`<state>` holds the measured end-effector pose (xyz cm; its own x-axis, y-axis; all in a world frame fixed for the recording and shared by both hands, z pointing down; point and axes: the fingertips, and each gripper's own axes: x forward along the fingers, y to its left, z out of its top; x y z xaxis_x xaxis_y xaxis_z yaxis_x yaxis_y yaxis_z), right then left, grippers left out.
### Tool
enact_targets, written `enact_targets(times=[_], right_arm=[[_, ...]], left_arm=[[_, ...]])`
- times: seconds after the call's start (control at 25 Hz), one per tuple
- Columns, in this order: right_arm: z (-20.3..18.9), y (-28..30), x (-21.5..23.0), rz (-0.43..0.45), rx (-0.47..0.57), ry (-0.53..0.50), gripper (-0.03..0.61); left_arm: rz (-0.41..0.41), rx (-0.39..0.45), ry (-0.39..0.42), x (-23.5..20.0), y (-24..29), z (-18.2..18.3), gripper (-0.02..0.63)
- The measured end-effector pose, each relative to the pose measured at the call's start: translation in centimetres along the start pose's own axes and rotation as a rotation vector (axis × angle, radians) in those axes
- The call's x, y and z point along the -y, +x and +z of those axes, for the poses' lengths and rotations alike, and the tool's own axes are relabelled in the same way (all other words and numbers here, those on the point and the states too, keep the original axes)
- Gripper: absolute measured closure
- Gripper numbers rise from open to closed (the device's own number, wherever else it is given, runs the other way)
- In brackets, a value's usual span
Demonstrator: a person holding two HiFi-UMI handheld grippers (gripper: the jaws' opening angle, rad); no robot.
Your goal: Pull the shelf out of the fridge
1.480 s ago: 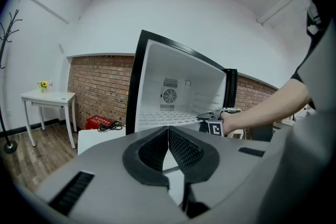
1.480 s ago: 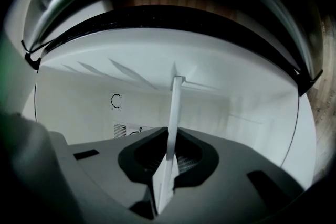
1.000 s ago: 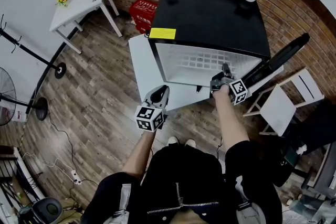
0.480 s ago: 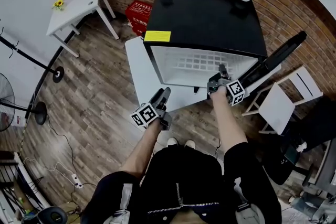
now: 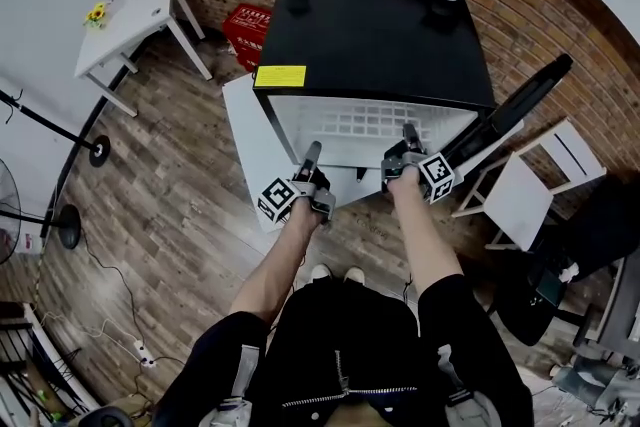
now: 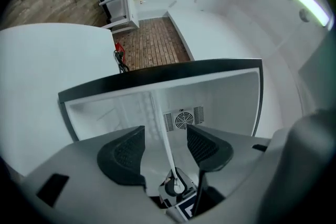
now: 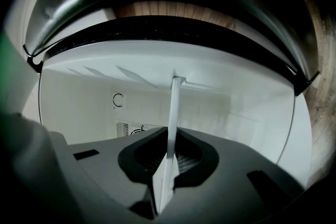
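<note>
Shelf inside open fridge, front edge at the fridge's mouth. Right gripper pinches that edge to pull. Left gripper, jaws just spread wide, straddles it without contact, likely preparing a matching grip for an even draw.

The fridge is hiding the back of the shelf. The head view's left edge is cutting off a floor fan. The yellow label is showing print too small to read.
</note>
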<state>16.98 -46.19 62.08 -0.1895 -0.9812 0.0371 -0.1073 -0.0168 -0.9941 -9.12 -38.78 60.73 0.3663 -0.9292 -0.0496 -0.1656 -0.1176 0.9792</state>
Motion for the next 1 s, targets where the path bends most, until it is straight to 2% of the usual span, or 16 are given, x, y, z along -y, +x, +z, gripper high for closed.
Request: enact_targets(times=[0.2, 0.56, 0.72, 0.92, 1.0], right_arm=[[-0.1, 0.0, -0.1, -0.005, -0.001, 0.002, 0.548], [-0.1, -0.1, 0.0, 0.017, -0.025, 0.014, 0.548], [-0.2, 0.0, 0.0, 0.022, -0.039, 0.03, 0.549], [-0.2, -0.1, 0.1, 0.025, -0.05, 0.034, 0.549], [-0.2, -0.1, 0.1, 0.03, -0.046, 0.033, 0.549]], left_arm=[[-0.005, 0.086, -0.094, -0.2, 2.9, 0.5, 0.371], [0.037, 0.176, -0.193, -1.8, 6.5, 1.3, 0.387], [0.042, 0.169, -0.202, -1.8, 7.8, 1.5, 0.442], [0.044, 0.149, -0.189, -1.9, 8.2, 1.3, 0.566], [0.038, 0.15, -0.201, -2.1, 8.2, 1.3, 0.571]])
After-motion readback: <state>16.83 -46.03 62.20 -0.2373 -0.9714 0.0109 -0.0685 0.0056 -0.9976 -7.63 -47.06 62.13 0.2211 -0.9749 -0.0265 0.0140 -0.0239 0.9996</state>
